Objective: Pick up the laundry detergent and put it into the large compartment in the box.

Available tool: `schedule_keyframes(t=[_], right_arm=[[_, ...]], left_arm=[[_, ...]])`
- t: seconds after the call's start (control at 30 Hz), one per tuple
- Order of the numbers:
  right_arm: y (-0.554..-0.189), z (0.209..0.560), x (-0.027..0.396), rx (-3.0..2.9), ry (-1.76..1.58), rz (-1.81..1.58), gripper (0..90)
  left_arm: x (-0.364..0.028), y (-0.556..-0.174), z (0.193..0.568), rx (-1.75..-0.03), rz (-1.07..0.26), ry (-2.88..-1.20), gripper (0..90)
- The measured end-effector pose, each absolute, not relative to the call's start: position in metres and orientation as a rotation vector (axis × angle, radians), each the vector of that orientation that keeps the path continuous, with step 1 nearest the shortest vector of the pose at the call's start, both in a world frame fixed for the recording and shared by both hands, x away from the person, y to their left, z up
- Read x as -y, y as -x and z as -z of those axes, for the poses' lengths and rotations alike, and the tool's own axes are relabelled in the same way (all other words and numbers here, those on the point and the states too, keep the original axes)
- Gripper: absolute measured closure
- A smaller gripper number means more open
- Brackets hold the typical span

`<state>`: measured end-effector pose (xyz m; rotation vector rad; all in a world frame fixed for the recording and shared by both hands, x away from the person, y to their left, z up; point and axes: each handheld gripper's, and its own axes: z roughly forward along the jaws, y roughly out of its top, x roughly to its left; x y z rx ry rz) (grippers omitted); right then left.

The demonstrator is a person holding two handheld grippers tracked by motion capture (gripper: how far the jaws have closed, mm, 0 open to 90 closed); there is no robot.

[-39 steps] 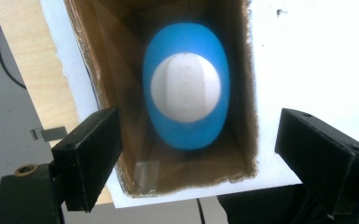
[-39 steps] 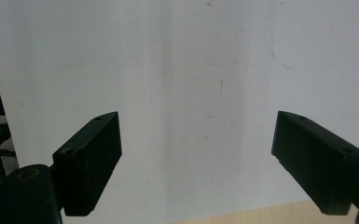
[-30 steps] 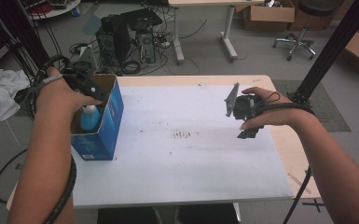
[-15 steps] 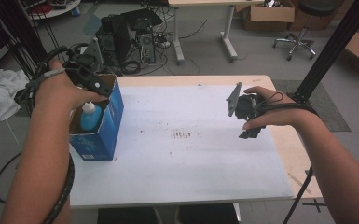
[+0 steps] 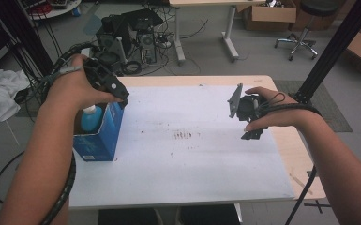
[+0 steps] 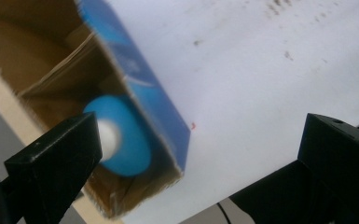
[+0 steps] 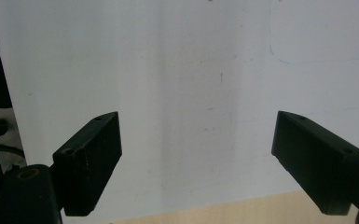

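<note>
An open blue cardboard box point(image 5: 98, 136) stands at the left edge of the white sheet point(image 5: 192, 154). A blue bottle with a white cap point(image 5: 91, 117) stands upright inside it. My left gripper point(image 5: 117, 93) hovers just above the box's far rim. Its jaws have just been opening and now stand wide apart with nothing between them. The left gripper view looks down past the left gripper point(image 6: 200, 140) at the box point(image 6: 135, 74) and the bottle point(image 6: 126, 144). My right gripper point(image 5: 252, 133) hangs open over the sheet's right side. In its own view the right gripper point(image 7: 198, 126) holds nothing.
The sheet covers a wooden table point(image 5: 300, 154), whose bare rim shows on the right. A black post point(image 5: 333, 51) rises off the right corner. Computer towers point(image 5: 131, 37) and cables lie on the floor beyond. A white cloth point(image 5: 0, 101) lies at left.
My left hand has risen and drawn back from the box mouth, and more of the bottle now shows. The right hand has kept still.
</note>
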<state>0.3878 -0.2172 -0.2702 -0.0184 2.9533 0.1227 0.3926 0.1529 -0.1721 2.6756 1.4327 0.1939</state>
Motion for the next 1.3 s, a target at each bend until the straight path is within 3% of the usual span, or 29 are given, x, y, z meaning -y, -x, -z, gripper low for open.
schedule_keyframes(t=[0.63, 0.67, 0.8, 1.3], right_arm=[[-0.383, 0.263, 0.205, -2.957, 0.042, -0.075, 16.1], [-0.384, 0.263, 0.205, -2.958, 0.038, -0.072, 16.0], [-0.384, 0.262, 0.209, -2.963, 0.023, -0.067, 16.1], [-0.390, 0.264, 0.218, -2.974, -0.038, -0.053, 16.0]], left_arm=[[-0.073, -0.375, 0.184, -0.617, -0.100, -2.993, 0.1], [-0.067, -0.371, 0.185, -0.497, -0.091, -3.019, 0.1], [-0.057, -0.364, 0.189, -0.304, -0.059, -3.063, 0.1], [-0.042, -0.354, 0.206, -0.139, -0.003, -3.136, 0.1]])
